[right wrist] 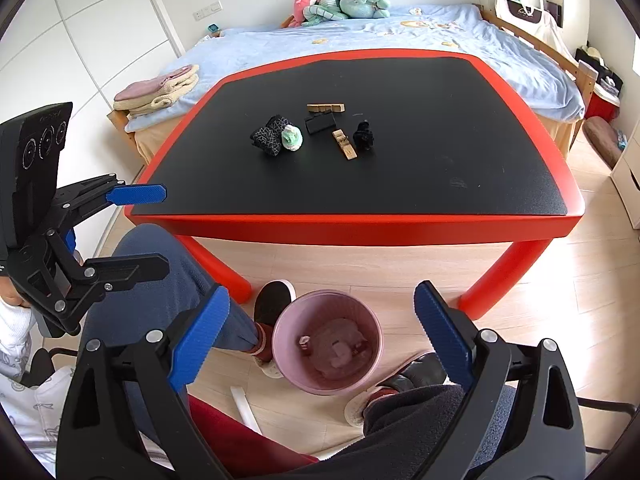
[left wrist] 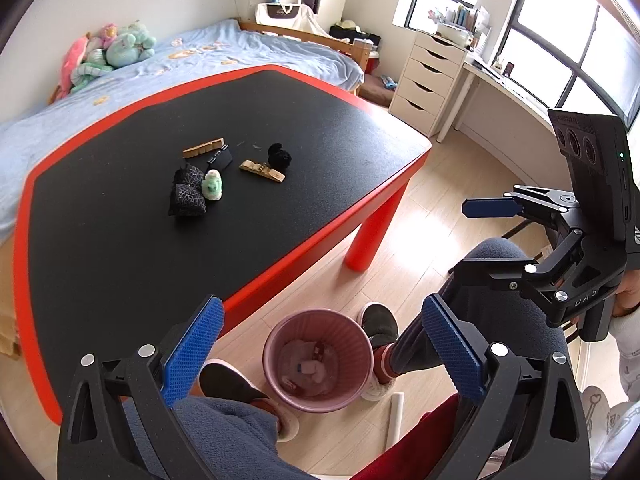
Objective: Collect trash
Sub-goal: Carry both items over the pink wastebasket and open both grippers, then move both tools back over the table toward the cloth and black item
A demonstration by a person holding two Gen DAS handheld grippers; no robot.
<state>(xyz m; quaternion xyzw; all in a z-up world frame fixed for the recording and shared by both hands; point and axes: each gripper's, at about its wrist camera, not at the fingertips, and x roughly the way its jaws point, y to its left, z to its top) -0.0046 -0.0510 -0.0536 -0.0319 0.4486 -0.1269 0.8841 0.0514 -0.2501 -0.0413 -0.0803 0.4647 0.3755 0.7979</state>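
A pink ribbed trash bin (left wrist: 318, 356) (right wrist: 327, 342) stands on the floor in front of the table, with scraps of paper inside. My left gripper (left wrist: 320, 344) is open and empty above it. My right gripper (right wrist: 324, 332) is also open and empty over the bin; it shows at the right of the left wrist view (left wrist: 476, 236). On the black table top (right wrist: 400, 168) lie a green-white crumpled wad (left wrist: 212, 186) (right wrist: 292, 138), a dark patterned bundle (left wrist: 186, 196) (right wrist: 269, 136), a black lump (left wrist: 279, 156) (right wrist: 363, 137), a black clip (right wrist: 320, 123) and two wooden pieces (left wrist: 262, 171) (right wrist: 345, 145).
The table has a red rim and red legs (right wrist: 500, 276). The person's legs and slippered feet (right wrist: 274, 300) flank the bin. A bed with plush toys (right wrist: 344, 0) stands behind the table. White drawers (left wrist: 424, 80) stand at the right.
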